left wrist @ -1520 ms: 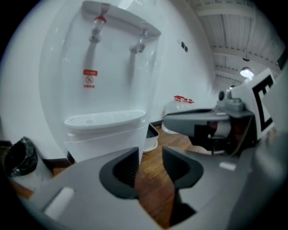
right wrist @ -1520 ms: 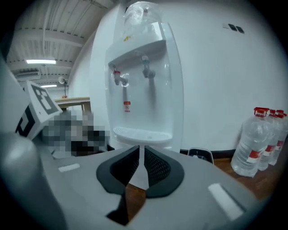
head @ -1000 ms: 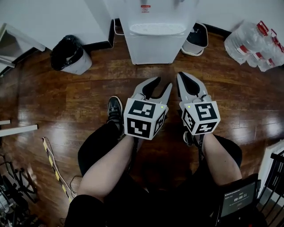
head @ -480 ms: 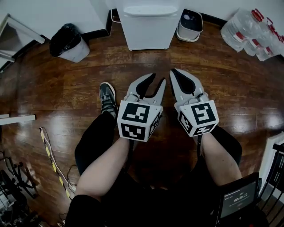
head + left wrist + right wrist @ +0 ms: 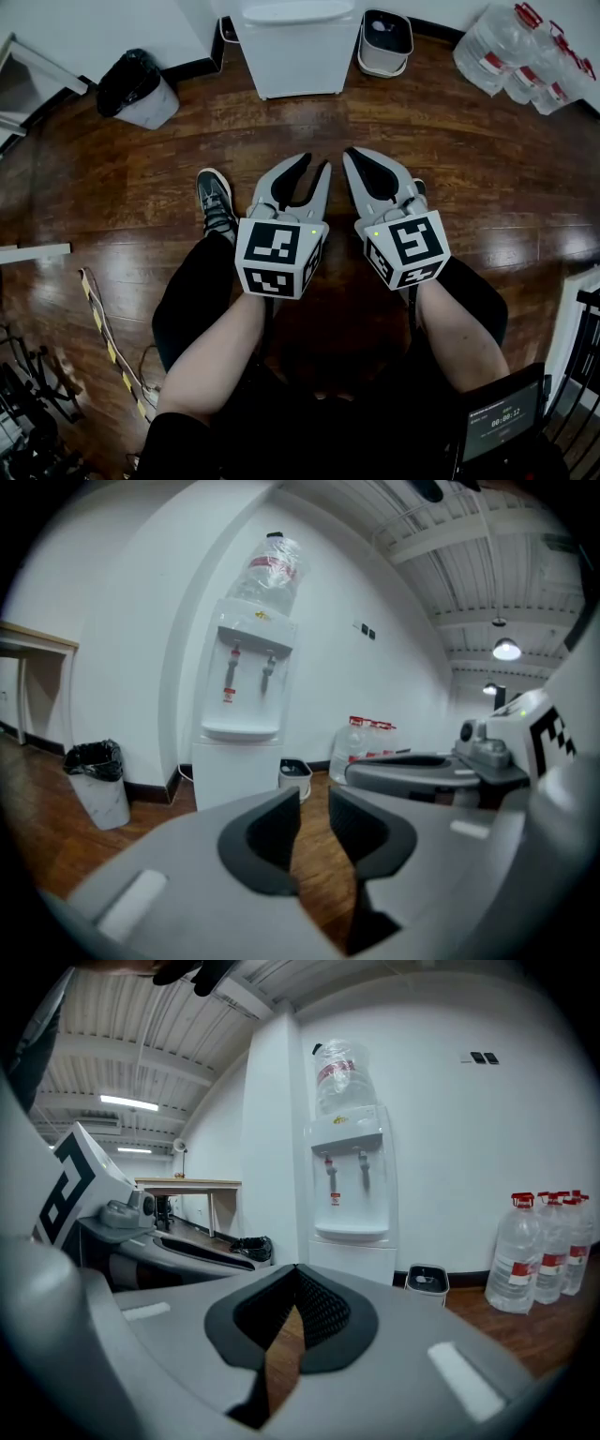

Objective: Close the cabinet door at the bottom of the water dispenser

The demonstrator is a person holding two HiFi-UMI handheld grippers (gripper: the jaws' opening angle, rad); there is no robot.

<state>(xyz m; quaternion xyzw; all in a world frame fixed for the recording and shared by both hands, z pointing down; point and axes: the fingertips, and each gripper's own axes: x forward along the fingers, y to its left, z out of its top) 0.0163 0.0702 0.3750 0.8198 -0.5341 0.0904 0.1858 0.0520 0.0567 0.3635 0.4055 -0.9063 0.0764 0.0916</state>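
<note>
Water dispenser (image 5: 353, 1241), red label (image 5: 335, 1198) unreadable

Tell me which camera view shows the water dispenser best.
The left gripper view: the water dispenser shows from its bottle down through most of its bottom cabinet. The right gripper view shows the dispenser too, with less of the cabinet. The head view catches only its lower part from above.

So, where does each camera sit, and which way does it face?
Head view: on the head, facing steeply down at the floor; shows forearms, legs, left gripper, right gripper.
Left gripper view: on that gripper, facing the water dispenser; its jaws are closing, nothing between them.
Right gripper view: on that gripper, facing it too; jaws shut.
Shared: all show the water dispenser.
</note>
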